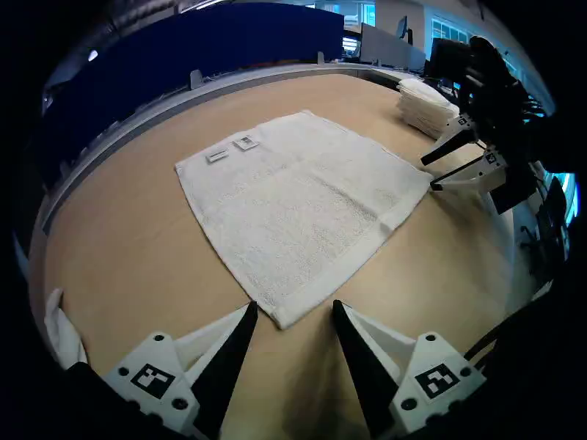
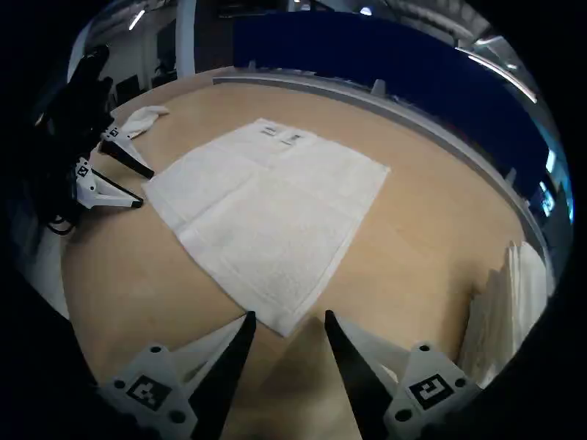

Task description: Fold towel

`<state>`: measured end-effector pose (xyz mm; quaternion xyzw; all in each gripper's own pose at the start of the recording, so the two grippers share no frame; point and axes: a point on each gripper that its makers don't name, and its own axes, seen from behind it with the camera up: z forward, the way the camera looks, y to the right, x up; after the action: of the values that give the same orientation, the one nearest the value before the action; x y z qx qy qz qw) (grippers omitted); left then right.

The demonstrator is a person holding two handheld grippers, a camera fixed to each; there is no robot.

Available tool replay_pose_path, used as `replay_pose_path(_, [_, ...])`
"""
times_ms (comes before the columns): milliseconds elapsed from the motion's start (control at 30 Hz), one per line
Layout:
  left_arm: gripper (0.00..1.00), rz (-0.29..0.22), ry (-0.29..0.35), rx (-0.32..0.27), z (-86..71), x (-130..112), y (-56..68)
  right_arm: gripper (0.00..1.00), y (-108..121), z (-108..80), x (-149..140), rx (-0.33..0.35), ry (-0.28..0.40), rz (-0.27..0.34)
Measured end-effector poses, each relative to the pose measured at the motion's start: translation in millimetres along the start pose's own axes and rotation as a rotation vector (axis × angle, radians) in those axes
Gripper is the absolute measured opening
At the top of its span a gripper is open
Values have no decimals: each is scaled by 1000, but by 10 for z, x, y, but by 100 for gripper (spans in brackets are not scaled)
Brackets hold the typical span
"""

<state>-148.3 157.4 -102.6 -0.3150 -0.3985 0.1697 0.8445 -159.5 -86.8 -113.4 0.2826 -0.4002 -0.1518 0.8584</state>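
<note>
While the left gripper [image 1: 293, 306] and right gripper [image 2: 290, 315] are seen parted and empty, each with a corner of the flat-spread towel [image 1: 301, 198] between its fingers, that corner could be bunched against the table [image 1: 132, 242] by a shallow closure. Farther out, the fold would be skewed by uneven lifting.

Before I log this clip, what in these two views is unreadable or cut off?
Print on the two small grey labels of the flat white terry towel: too small to read in both views.
The stack of folded white towels: cut off by the right gripper view's edge.
The crumpled white cloth: cut off by the left gripper view's edge.
</note>
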Motion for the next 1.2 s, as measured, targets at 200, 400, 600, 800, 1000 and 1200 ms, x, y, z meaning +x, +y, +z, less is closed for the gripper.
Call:
replay_pose_path(200, [72, -14, -3, 5, 7, -10, 12, 65, -31, 6, -20, 15, -4, 3])
replay_pose_path(400, [69, -18, -6, 7, 25, -23, 19, 54, -70, 2, -32, 35, -7, 8])
replay_pose_path(600, [58, -26, -14, 15, 0, -35, 5, 39, -92, -10, -34, 48, -11, 16])
replay_pose_path(800, [51, -33, -25, 16, -18, -42, -20, 25, -81, -16, -36, 51, -17, 13])
replay_pose_path(1000, [26, -39, -36, 31, -37, -66, -49, 20, -81, -21, -38, 45, -20, 19])
replay_pose_path(1200, [19, -54, -42, 34, -30, -69, -65, 17, -89, -35, -40, 42, -26, 22])
